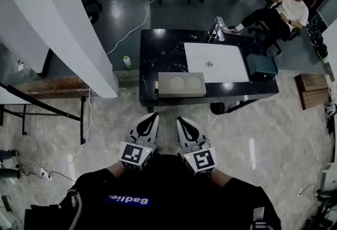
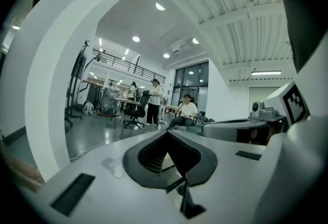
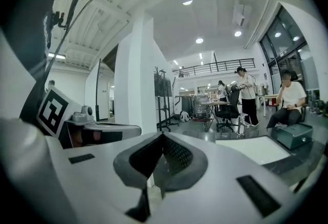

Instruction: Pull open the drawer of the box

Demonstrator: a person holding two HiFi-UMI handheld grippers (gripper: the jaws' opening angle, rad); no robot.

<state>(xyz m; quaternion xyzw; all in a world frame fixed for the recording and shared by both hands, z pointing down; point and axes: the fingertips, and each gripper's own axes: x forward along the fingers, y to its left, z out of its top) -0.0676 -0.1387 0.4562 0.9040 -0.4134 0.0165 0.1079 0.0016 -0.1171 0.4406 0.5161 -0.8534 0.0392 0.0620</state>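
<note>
The grey box [image 1: 181,85] sits at the near edge of the black table [image 1: 158,50], touching a white mat [image 1: 224,71]. A white column [image 1: 63,23] stands on the glossy floor [image 1: 126,8] off the table's left edge. Left gripper [image 1: 152,117] and right gripper [image 1: 181,120] hang short of the table, each with its jaws pressed together, empty.

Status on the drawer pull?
Left gripper, right gripper shut, empty, near chest. Grey box at table edge, untouched. Nothing in the way.
</note>
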